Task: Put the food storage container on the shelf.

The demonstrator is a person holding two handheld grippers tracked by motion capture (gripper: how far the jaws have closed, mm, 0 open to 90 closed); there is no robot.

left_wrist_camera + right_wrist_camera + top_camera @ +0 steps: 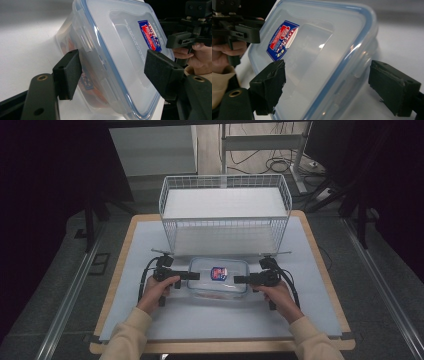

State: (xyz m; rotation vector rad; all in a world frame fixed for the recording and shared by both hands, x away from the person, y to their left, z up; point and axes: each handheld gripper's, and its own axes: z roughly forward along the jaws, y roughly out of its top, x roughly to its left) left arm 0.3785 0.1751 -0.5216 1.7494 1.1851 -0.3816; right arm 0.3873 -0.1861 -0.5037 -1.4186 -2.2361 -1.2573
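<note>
A clear plastic container [231, 270] with a blue-rimmed lid and a blue-and-red label [218, 273] lies flat on the white table cover. Something reddish shows through its wall [72, 46]. My left gripper [194, 276] is at its left end and stands open. In the left gripper view its jaws straddle the rim of the container [117, 37], one pad [67, 72] beside the wall, the other [161, 72] over the lid. My right gripper [239, 279] is at the right end, also open. One pad [268, 86] sits over the lid of the container [319, 37]; the other [393, 87] stands apart from the wall.
A white wire basket [225, 227] stands just behind the container, its open front towards me. The white table cover [220, 320] stretches to the wooden table edge near the forearms. Cables and a desk frame lie on the floor beyond.
</note>
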